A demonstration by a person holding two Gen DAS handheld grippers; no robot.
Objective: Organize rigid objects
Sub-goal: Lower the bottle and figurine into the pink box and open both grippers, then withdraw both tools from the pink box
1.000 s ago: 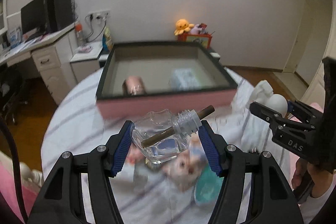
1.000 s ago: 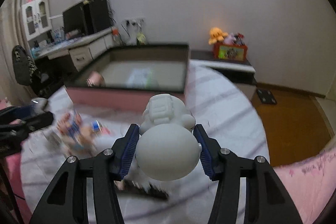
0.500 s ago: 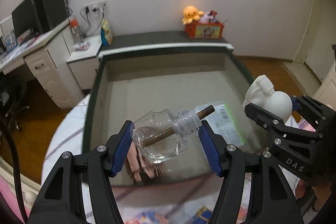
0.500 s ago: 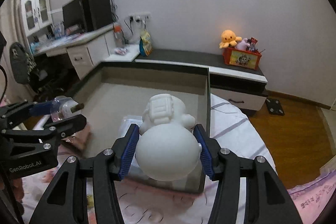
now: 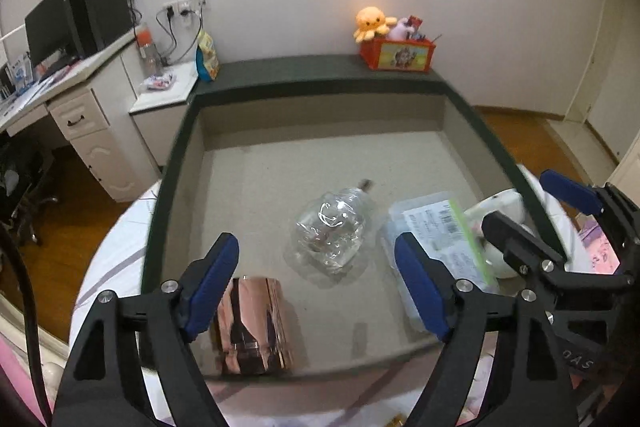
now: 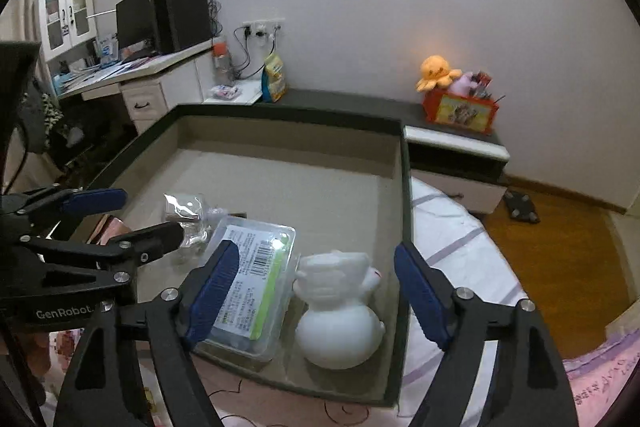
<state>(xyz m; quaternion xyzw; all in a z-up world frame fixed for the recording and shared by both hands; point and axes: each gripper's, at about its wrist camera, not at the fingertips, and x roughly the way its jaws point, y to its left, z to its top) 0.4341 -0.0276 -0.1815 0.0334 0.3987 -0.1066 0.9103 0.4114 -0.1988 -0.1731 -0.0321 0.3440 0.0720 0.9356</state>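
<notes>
Left wrist view: the left gripper (image 5: 316,281) hangs over the near edge of the box (image 5: 168,163), tilted down into it, jaws opening with nothing pressed between the pads. The bottle (image 5: 332,231) lies on its side on the box floor, near the middle and ahead of the fingers, apart from both pads; it looks set there so the rigid items gather in one container. The copper can (image 5: 250,323) lies at the box's near-left corner, and the packet (image 5: 440,247) at its near right. The right gripper (image 5: 536,223) reaches in over the box's right rim.

Right wrist view: the right gripper (image 6: 316,291) also points down over the box's near edge, jaws opening. The figurine (image 6: 340,311) stands upright in the box's near-right corner, between the fingers yet touched by neither pad (released, I judge). The packet (image 6: 248,279) lies just left of it, and the left gripper (image 6: 120,223) sits over the box's left half, above the bottle (image 6: 188,215).
</notes>
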